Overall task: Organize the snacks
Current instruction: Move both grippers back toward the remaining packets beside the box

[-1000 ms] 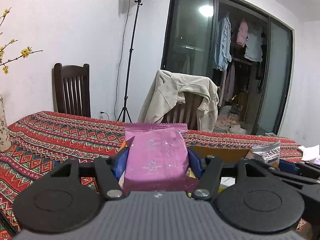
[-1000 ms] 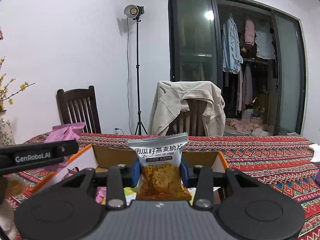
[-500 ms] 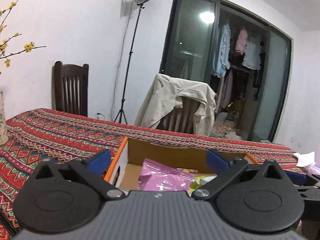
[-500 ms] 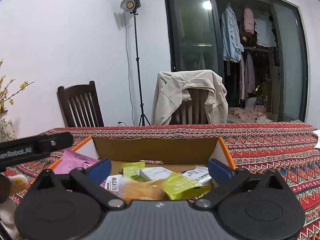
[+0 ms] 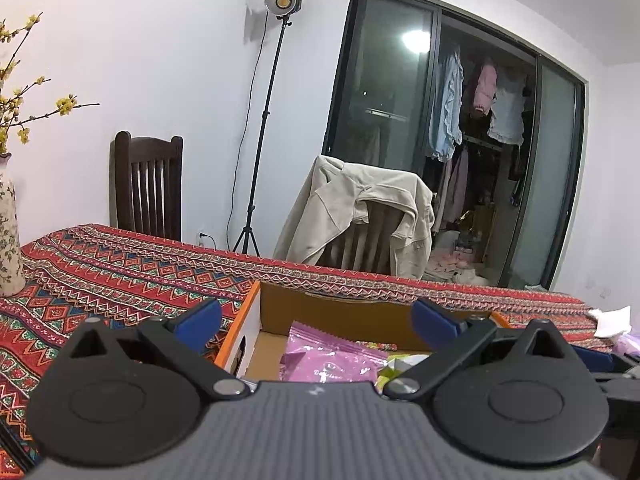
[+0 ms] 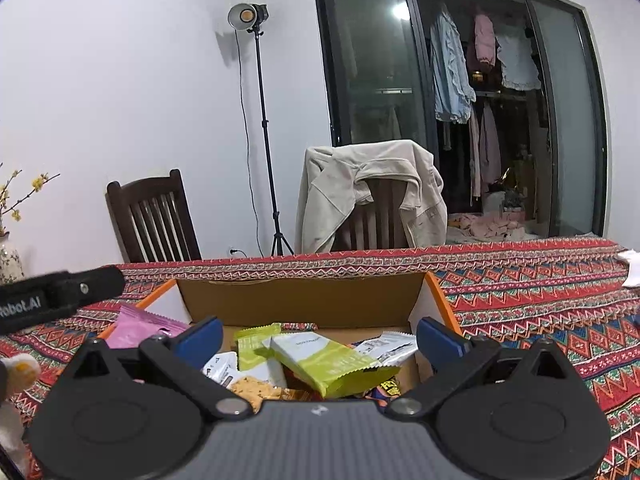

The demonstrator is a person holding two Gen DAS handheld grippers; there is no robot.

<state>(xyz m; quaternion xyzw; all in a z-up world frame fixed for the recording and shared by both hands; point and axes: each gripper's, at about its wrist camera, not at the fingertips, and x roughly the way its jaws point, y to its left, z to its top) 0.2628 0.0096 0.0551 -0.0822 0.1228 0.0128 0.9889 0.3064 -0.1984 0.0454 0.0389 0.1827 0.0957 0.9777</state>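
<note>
- Left gripper [image 5: 316,322]: jaws spread wide, nothing between the blue pads; it hangs over the near left corner of the cardboard box [image 5: 360,312].
- Right gripper [image 6: 320,336]: jaws likewise released and empty, over the box's middle.
- Left wrist view shows little of the box's inside: the pink snack bag [image 5: 332,356] lies flat on the box floor at 6 o'clock, with a sliver of green wrapper to its right. The rest is hidden by the gripper body.
- Right wrist view shows far more: a green-and-white packet [image 6: 332,364] on top of the pile, tilted; a light green packet [image 6: 252,344] behind it; white sachets [image 6: 388,346] toward 3 o'clock; a cookie packet [image 6: 256,388] at the near edge. The pink bag sits at 9 o'clock against the box's left wall.
- Only the right view catches the left gripper's black arm, crossing in at 9 o'clock.
- Worktop [image 5: 120,272] carries a red patterned cloth; a patterned vase [image 5: 10,240] with yellow-flowered twigs stands at 9 o'clock in the left view.
- Beyond the worktop at 12 o'clock: a dark wooden chair [image 6: 154,220], a light stand [image 6: 260,120], a second chair draped with a beige jacket [image 6: 372,192], glass doors with hanging clothes behind.
</note>
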